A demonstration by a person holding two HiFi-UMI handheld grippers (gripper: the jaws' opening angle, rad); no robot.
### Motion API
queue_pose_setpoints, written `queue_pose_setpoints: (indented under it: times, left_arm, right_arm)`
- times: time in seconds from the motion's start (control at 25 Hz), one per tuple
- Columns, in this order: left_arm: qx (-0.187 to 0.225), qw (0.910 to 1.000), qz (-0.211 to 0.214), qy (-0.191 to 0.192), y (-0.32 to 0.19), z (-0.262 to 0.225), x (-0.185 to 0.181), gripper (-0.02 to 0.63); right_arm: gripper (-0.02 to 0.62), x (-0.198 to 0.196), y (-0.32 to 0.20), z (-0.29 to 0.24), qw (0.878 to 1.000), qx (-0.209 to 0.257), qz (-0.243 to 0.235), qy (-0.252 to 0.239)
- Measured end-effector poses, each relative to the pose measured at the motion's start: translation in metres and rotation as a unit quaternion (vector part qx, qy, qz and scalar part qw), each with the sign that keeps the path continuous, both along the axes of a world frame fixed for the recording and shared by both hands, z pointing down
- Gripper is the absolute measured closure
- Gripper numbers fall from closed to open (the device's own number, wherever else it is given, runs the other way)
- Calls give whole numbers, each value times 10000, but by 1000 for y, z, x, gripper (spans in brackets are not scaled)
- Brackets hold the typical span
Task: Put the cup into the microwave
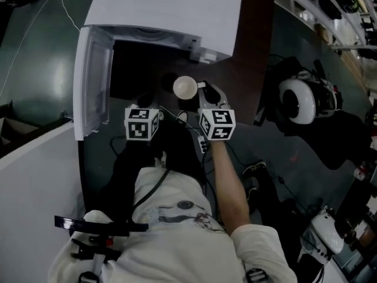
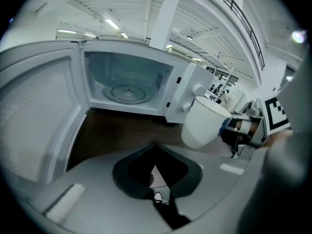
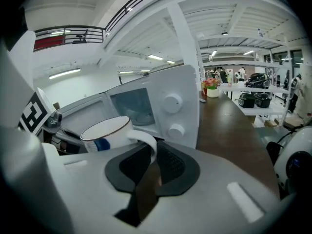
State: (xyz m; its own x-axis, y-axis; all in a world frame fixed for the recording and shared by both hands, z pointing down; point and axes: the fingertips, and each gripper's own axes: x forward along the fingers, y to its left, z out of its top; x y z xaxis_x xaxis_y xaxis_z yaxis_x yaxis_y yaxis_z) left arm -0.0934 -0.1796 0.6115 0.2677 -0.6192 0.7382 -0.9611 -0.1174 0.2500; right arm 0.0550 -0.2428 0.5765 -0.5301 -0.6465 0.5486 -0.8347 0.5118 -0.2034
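Right gripper view alone shows the right gripper (image 3: 151,149) clamping the cup (image 3: 105,133) by its handle. Left gripper (image 2: 155,145) clenched, empty, tilted downward, microwave (image 2: 181,96) ahead.

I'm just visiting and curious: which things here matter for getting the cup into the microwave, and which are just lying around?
In the job: cup, held by its handle in the right gripper; microwave with its door open.
Lying about: white rounded device off to the right; flowers far along the table.

The person wears a white, printed T-shirt (image 1: 182,246); marker cubes (image 1: 141,123) are black-and-white.
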Motion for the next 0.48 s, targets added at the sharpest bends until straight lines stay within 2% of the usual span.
queue_pose_setpoints:
  times: [0.2,0.48]
  left_arm:
    - [69,9992,-393,-70,8,-10,-37,607]
    - [155,9975,-680,-54,7,-12,-65,607]
  right_arm:
    - [554,-60,-4,-5,9988,-22,-455,-152]
    - [554,-126,-36,-3,9961,27,-851,-251]
